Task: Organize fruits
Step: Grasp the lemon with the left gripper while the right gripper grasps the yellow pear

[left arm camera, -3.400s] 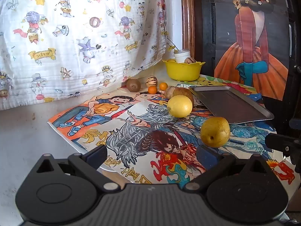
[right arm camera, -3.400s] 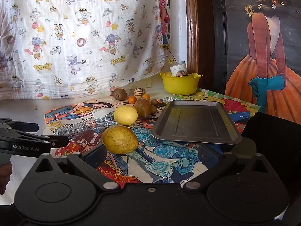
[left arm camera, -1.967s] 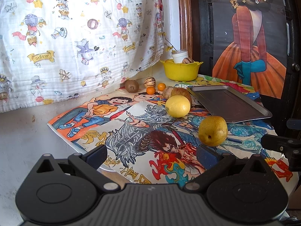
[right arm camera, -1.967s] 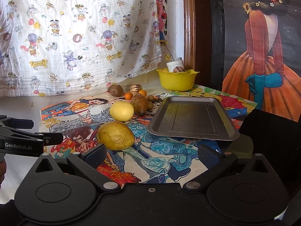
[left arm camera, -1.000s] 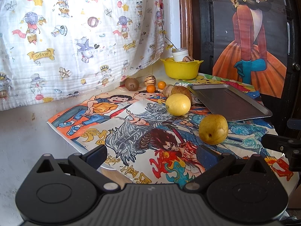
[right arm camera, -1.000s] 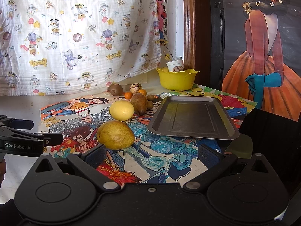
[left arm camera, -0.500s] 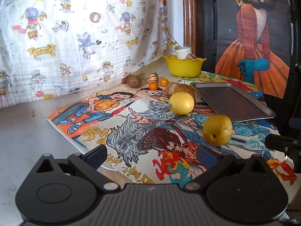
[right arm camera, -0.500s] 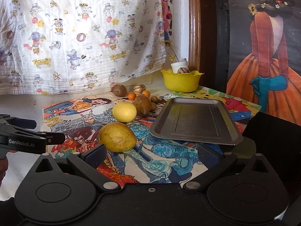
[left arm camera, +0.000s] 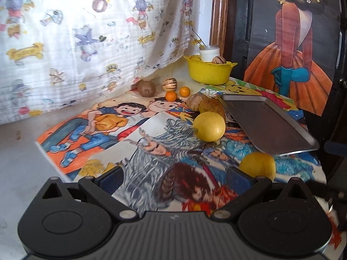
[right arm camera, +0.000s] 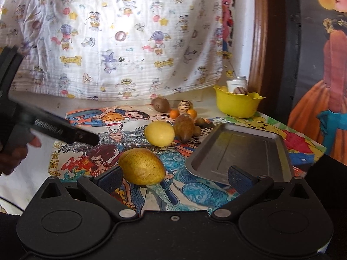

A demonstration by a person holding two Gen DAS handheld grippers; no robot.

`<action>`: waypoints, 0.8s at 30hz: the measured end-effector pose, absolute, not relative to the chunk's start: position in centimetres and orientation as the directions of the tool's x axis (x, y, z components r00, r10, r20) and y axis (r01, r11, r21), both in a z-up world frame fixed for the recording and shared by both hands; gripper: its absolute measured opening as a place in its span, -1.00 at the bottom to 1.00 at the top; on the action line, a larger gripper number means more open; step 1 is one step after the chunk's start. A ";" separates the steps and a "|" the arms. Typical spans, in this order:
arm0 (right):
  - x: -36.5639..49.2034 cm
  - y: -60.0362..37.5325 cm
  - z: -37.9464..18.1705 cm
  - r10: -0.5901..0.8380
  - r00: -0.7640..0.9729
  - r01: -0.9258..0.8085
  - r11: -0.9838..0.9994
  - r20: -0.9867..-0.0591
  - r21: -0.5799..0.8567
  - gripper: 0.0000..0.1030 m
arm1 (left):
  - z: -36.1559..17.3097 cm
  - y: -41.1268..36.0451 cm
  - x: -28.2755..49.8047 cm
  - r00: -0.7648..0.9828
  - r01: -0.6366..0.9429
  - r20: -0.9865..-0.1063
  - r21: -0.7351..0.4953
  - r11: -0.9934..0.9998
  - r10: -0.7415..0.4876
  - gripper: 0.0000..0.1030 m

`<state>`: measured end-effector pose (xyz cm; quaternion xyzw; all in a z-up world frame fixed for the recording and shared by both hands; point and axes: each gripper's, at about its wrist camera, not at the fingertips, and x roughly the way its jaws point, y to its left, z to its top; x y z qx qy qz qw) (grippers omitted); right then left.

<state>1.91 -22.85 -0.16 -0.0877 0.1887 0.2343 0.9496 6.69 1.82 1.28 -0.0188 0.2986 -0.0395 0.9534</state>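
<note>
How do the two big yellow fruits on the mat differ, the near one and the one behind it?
The near fruit is elongated, duller and speckled; the far fruit is rounder, paler and smooth. The near one sits by the right gripper; the far one lies beside the brown fruit. Both rest on the mat, outside the tray.

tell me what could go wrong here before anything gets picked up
1. The speckled yellow pear lies on its side just ahead of the open right gripper, off toward its left finger; a one-sided touch might roll it.
2. The round yellow lemon touches the brown oval fruit, so gripping one may nudge the other.
3. The grey metal tray looks tilted on the poster's edge, so fruit dropped in could roll.
</note>
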 end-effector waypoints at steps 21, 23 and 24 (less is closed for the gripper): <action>8.3 -19.3 -1.3 0.554 0.637 -0.687 0.723 -0.535 -0.069 0.85 | 1.3 -0.4 18.0 0.720 0.285 -0.635 -0.098 0.954 -0.280 0.99; 8.7 -19.1 -1.7 0.568 0.614 -0.706 0.706 -0.548 -0.058 0.80 | 0.9 -0.7 18.8 0.711 0.290 -0.642 -0.105 0.951 -0.288 0.98; 8.9 -19.1 -1.8 0.571 0.607 -0.712 0.700 -0.554 -0.058 0.76 | 0.7 -0.8 19.1 0.705 0.293 -0.646 -0.111 0.950 -0.293 0.96</action>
